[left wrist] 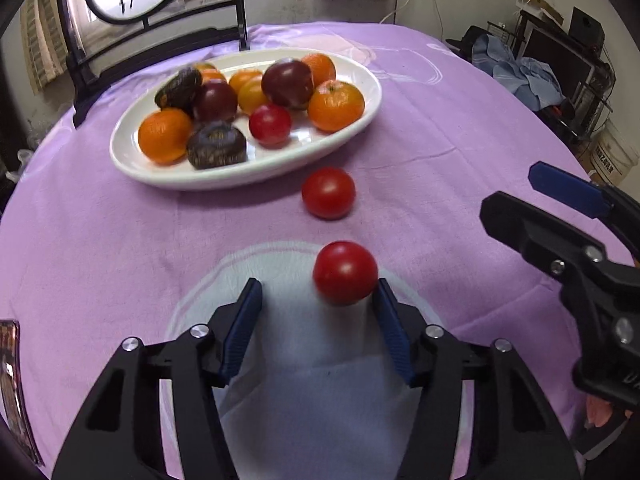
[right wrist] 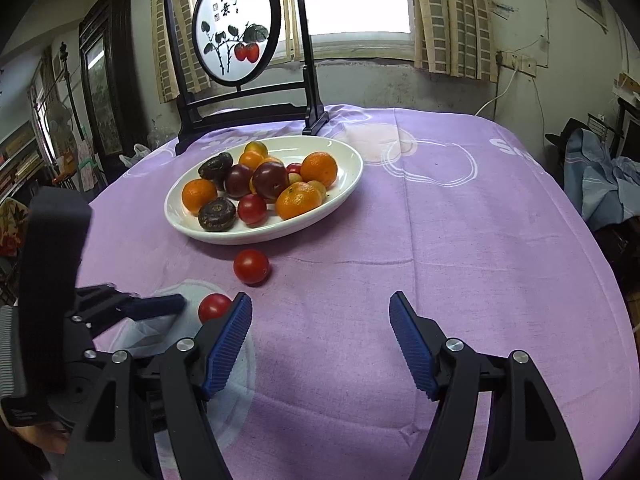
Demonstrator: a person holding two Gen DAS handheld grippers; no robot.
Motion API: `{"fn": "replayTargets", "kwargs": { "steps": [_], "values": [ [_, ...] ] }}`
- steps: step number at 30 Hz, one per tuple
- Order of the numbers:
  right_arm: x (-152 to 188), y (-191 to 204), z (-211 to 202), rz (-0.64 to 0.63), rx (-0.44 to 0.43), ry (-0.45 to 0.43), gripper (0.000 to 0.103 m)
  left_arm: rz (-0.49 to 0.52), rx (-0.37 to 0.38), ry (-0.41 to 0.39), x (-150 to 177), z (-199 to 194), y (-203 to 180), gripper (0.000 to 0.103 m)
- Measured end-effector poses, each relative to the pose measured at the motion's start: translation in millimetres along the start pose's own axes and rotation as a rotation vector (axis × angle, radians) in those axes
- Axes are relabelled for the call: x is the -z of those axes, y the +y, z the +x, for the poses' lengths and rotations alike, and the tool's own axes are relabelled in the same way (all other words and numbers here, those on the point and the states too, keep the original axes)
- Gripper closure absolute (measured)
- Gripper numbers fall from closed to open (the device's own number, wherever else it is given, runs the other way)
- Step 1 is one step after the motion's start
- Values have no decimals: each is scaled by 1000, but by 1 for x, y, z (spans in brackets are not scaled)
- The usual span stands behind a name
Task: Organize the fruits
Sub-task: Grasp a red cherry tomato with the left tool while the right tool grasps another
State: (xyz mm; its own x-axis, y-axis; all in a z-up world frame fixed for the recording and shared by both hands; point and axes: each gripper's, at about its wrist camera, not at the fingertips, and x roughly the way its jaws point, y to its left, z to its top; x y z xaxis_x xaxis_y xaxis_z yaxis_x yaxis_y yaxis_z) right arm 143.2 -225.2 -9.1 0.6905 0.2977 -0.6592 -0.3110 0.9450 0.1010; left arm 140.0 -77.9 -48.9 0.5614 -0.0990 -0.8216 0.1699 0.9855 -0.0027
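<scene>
A white oval plate (left wrist: 352, 132) (right wrist: 344, 196) holds oranges, dark plums, dark wrinkled fruits and a red tomato. Two red tomatoes lie loose on the purple tablecloth. The far one (left wrist: 328, 193) (right wrist: 251, 266) is just in front of the plate. The near one (left wrist: 345, 273) (right wrist: 214, 307) sits at the tip of my left gripper's right finger. My left gripper (left wrist: 318, 290) is open, with the near tomato just ahead of its jaws, to the right. My right gripper (right wrist: 320, 306) is open and empty over the cloth, right of both tomatoes; it also shows in the left wrist view (left wrist: 520, 196).
A black-framed round screen with a painted fruit branch (right wrist: 236, 40) stands at the table's far edge behind the plate. The tablecloth (right wrist: 460, 240) covers a round table. Clothes and furniture (right wrist: 600, 184) crowd the right side of the room.
</scene>
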Motion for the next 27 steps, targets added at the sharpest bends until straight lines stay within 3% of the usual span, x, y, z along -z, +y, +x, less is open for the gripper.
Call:
{"fn": "replayTargets", "kwargs": {
  "steps": [2,15,27],
  "values": [
    [0,-1,0,6,2,-9,31,19,23,-7,-1,-1,-1,73],
    [2,24,18,-74,-15,73,31,-56,50,-50,6,-33,42,73],
    [-13,61,67,-197,-10,179,31,-104,79,-69,13,-34,67,73]
  ]
}}
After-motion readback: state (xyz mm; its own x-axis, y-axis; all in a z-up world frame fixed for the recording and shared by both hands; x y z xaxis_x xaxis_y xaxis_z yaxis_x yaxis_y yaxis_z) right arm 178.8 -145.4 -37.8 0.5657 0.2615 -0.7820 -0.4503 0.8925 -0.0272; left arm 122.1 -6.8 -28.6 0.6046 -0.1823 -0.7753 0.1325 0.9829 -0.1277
